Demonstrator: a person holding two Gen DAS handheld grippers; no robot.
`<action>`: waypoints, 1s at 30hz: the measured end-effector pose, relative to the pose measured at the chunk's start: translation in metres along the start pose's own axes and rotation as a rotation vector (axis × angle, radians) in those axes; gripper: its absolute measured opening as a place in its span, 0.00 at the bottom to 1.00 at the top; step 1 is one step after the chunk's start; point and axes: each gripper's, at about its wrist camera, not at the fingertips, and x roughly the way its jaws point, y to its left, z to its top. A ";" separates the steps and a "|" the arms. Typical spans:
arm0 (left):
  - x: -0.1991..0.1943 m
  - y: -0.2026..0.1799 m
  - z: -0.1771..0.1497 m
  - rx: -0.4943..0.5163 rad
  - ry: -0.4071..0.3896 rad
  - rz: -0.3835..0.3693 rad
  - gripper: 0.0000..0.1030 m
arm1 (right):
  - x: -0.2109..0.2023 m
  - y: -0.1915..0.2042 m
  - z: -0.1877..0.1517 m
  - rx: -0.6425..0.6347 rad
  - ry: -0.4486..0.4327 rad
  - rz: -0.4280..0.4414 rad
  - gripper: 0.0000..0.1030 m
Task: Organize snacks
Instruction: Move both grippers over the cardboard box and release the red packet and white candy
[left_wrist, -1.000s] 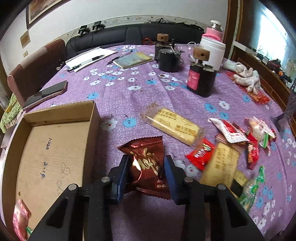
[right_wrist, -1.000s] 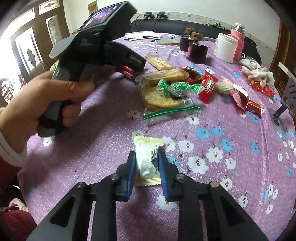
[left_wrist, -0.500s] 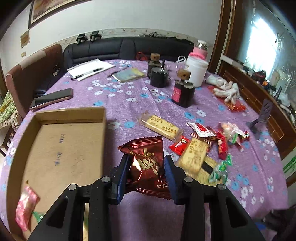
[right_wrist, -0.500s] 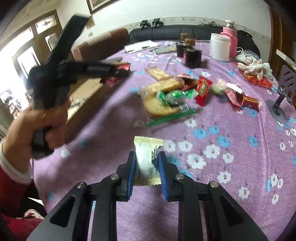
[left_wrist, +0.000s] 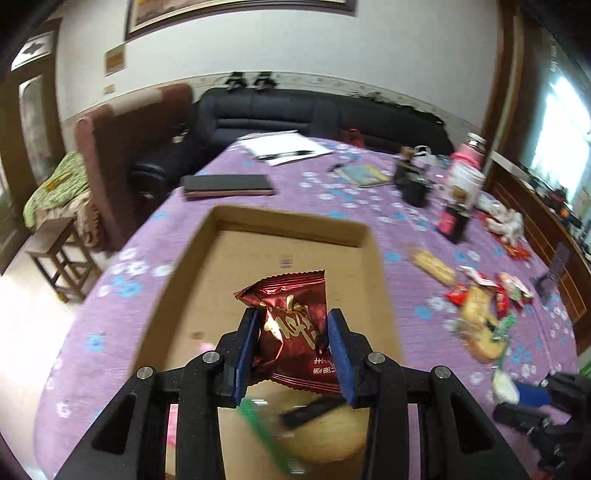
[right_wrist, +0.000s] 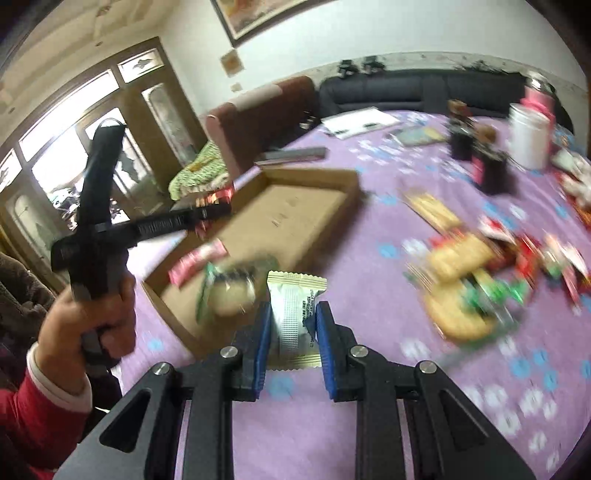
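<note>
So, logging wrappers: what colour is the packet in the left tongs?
Dark red packet with gold lettering, clearest in the left wrist view.

Soft indoor daylight, brightest at blown-out windows (right_wrist: 66, 173) on the left of the right wrist view. Fisheye curvature bends the room and darkens the corners. Motion blur smears the loose snacks (right_wrist: 480, 280) and flowered surface (left_wrist: 122, 295); foil wrappers carry small glints.

- I see a black sofa (left_wrist: 325, 118) behind the table.
- I see white papers (left_wrist: 284, 149), a white jar (right_wrist: 529, 138) and a dark phone (left_wrist: 229, 183) on the purple tablecloth (left_wrist: 122, 317).
</note>
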 end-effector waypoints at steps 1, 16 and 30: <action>0.001 0.007 0.000 -0.011 0.003 0.007 0.39 | 0.009 0.007 0.011 -0.008 -0.004 0.021 0.23; 0.036 0.035 0.002 -0.033 0.075 0.035 0.39 | 0.125 0.032 0.076 -0.038 0.080 0.018 0.23; 0.050 0.036 0.007 -0.042 0.128 0.063 0.63 | 0.128 0.032 0.074 -0.048 0.095 -0.005 0.44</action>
